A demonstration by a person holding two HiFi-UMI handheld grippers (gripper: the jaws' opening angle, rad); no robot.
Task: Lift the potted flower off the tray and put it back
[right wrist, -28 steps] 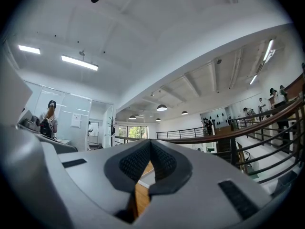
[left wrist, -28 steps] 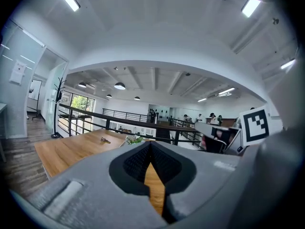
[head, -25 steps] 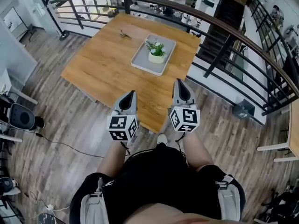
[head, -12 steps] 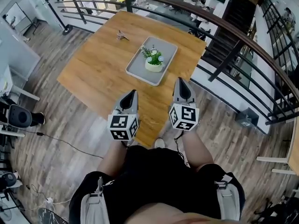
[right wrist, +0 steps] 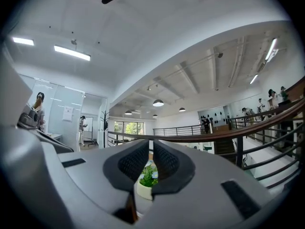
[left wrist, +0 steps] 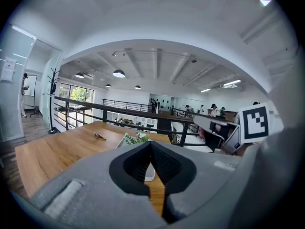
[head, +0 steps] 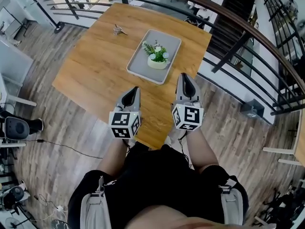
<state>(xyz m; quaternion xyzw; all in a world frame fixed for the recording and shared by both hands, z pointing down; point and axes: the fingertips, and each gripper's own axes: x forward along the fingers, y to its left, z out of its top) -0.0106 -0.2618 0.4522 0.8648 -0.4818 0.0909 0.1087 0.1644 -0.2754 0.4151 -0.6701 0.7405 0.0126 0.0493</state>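
Note:
The potted flower [head: 157, 56], green leaves and pale blossoms in a white pot, stands upright on the grey tray [head: 142, 68] at the far side of the wooden table [head: 95, 66]. Both grippers hover over the table's near corner, well short of the tray. My left gripper [head: 135, 89] is shut and holds nothing; in the left gripper view its closed tips [left wrist: 150, 144] partly hide the flower [left wrist: 136, 138]. My right gripper [head: 185, 76] is shut and holds nothing too. The pot [right wrist: 148, 178] shows just beyond the right gripper's [right wrist: 152, 143] jaws.
A small brownish object [head: 117, 30] lies on the table left of the tray. A dark metal railing [head: 238, 27] curves behind and to the right of the table, with a drop beyond it. Wood-plank floor surrounds the table.
Both grippers have moved forward together and now reach over the table's near corner. The tray and flower lie closer to them. Both pairs of jaws look unchanged.

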